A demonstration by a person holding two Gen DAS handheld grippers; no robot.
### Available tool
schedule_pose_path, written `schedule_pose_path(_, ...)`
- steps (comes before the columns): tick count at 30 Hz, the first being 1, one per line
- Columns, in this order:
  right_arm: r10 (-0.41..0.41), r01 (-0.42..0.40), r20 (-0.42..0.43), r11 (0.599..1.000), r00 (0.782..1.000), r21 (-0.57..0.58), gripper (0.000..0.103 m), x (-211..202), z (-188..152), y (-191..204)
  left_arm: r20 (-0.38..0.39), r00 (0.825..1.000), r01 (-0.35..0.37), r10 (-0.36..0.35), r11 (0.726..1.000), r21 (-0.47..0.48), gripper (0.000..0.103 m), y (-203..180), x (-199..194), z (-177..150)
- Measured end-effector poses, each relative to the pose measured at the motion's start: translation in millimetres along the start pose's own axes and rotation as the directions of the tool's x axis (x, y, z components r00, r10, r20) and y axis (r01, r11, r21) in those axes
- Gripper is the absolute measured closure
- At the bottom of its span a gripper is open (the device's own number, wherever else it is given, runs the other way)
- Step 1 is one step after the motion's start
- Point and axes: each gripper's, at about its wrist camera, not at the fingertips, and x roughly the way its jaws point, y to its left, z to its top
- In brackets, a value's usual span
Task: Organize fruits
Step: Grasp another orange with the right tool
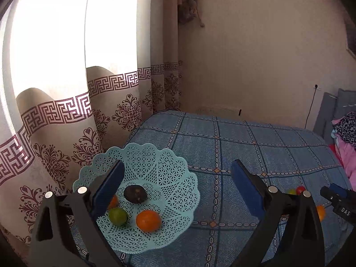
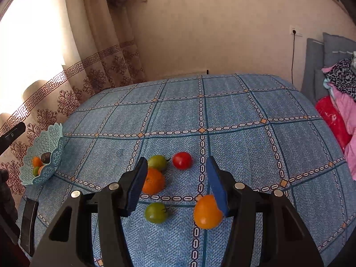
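A light-blue lattice basket [image 1: 169, 173] [image 2: 52, 140] stands near the bed's left edge. It holds a dark fruit [image 1: 135, 194], a green tomato [image 1: 118, 216], an orange [image 1: 148, 220] and another orange fruit [image 1: 113, 201], partly hidden by a finger. My left gripper [image 1: 178, 187] hovers open above the basket's right side, holding nothing. Loose on the bedspread lie a red tomato [image 2: 182, 160], two green tomatoes [image 2: 157, 162] [image 2: 156, 212], an orange [image 2: 153, 181] and an orange-yellow fruit [image 2: 207, 211]. My right gripper [image 2: 176, 183] hangs open over these fruits, empty.
The blue checked bedspread [image 2: 244, 146] covers the bed. A patterned curtain [image 1: 66, 133] hangs at its left side, and a bright window is behind it. Pink and red bedding [image 2: 340, 115] is piled at the right. A dark flat object [image 2: 27, 227] lies at the bed's front left.
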Motion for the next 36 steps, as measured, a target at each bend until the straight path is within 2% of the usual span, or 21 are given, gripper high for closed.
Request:
schedule_pose_path(4,-0.013,0.013,-0.033,1.000,0.999,-0.008,0.048,5,-10,-11,-0.042,0.996,0.079,-0.078,0.997,0.024,0.006,-21,2,-9)
schedule_pose_path(9,-0.009,0.009,-0.080,1.000,0.997,-0.005,0.048,11,-24,-21,-0.103,0.982,0.163,-0.159,0.986,0.037,0.006,-47,8,-22)
schedule_pose_path(22,-0.028,0.026,-0.149,1.000,0.988,-0.015,0.048,30,-43,-29,-0.199,0.960,0.225,-0.195,0.964,0.140,0.006,-112,18,-45)
schedule_pose_path(27,-0.044,0.039,-0.175,0.999,0.984,-0.036,0.049,41,-46,-29,-0.242,0.945,0.262,-0.220,0.952,0.159,0.006,-136,22,-56)
schedule_pose_path(31,-0.082,0.069,-0.166,0.994,0.983,-0.082,0.060,44,-47,-24,-0.256,0.941,0.273,-0.220,0.942,0.194,0.006,-152,26,-63)
schedule_pose_path(33,-0.070,0.057,-0.164,0.995,0.984,-0.079,0.065,44,-46,-23,-0.261,0.939,0.279,-0.222,0.938,0.207,0.006,-159,27,-66)
schedule_pose_path(36,-0.055,0.046,-0.165,0.997,0.985,-0.056,0.067,42,-45,-26,-0.273,0.932,0.302,-0.239,0.928,0.217,0.006,-166,34,-67)
